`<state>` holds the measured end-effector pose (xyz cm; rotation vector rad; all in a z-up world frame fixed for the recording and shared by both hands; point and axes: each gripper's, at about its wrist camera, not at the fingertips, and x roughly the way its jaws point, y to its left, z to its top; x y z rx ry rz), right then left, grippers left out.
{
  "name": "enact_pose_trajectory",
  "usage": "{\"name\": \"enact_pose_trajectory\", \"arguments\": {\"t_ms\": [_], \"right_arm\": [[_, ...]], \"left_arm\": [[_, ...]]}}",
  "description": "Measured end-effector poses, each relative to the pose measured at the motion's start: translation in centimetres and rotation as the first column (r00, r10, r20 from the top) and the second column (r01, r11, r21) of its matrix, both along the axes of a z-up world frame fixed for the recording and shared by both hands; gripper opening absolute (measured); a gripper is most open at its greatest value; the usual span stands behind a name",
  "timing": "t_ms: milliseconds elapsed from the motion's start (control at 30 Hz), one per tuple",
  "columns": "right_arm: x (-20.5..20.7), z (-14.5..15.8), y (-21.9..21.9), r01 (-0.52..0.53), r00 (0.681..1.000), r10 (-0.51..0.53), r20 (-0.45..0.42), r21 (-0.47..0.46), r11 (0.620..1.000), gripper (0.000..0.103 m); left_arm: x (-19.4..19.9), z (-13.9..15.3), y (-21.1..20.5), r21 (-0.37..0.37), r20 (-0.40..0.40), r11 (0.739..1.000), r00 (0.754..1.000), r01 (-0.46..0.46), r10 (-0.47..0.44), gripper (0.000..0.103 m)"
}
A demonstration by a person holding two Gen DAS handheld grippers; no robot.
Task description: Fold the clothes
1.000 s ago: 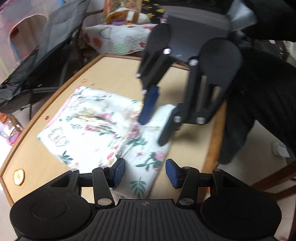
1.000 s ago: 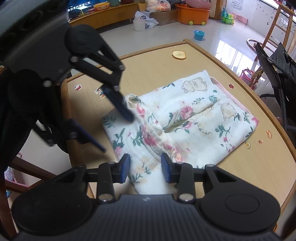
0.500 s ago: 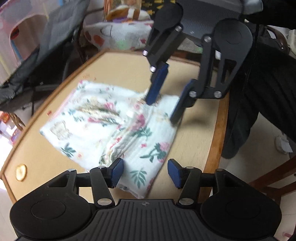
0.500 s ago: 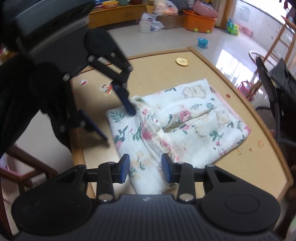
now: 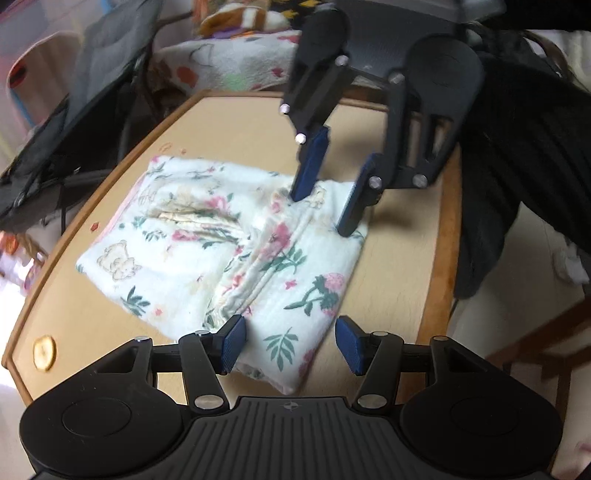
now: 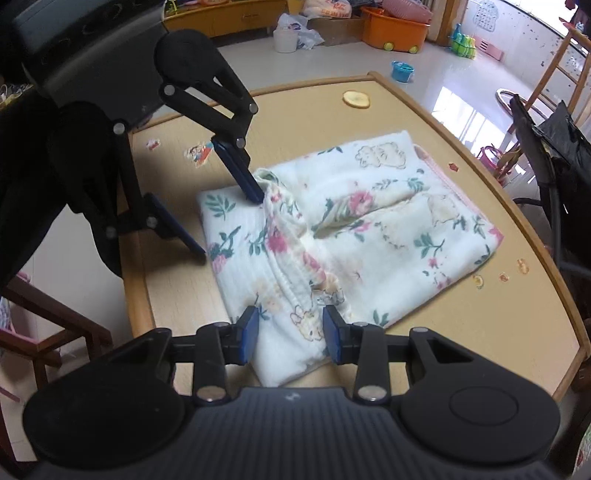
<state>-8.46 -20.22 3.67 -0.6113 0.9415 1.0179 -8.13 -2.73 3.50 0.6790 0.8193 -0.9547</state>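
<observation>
A folded white cloth with a flower and bear print (image 5: pixel 236 243) (image 6: pixel 351 229) lies on the light wooden table (image 5: pixel 240 122) (image 6: pixel 314 107), a bunched ridge running across its middle. My left gripper (image 5: pixel 290 345) (image 6: pixel 228 225) hovers over the cloth's near corner. Its jaws are opening and the pads do not press the fabric between them. In the right wrist view its far fingertip touches the end of the ridge. My right gripper (image 6: pixel 291 339) (image 5: pixel 327 212) stands open astride the opposite corner, with the cloth lying flat under it.
The table has a raised rim, small stickers and a round yellowish slice (image 5: pixel 44 352) (image 6: pixel 356 99). A black folding chair (image 5: pixel 92 92) (image 6: pixel 554 166) stands beside it. A person's dark clothing (image 5: pixel 517 166) is at the near edge. Bins and toys (image 6: pixel 395 27) are on the floor.
The left gripper's jaws have widened a little. Both grippers have drawn back slightly from the cloth, which now lies flatter on the table.
</observation>
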Motion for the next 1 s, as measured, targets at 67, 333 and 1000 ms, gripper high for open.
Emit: {"name": "enact_pose_trajectory", "arguments": {"t_ms": [67,333,1000], "right_arm": [[0.2,0.2,-0.2,0.013,1.0,-0.013,-0.009,0.012,1.0,0.038],[-1.9,3.8,-0.9,-0.043,0.991,0.041,0.13,0.011,0.999,0.038],[-3.7,-0.4,1.4,-0.204,0.962,0.229,0.151,-0.165,0.965,0.038]], "left_arm": [[-0.1,0.0,0.1,0.009,0.002,1.0,1.0,0.014,-0.015,0.059],[0.1,-0.1,0.1,0.008,-0.005,1.0,1.0,0.022,-0.022,0.06],[-0.2,-0.2,0.5,0.006,0.028,0.997,0.997,0.075,-0.075,0.061]]}}
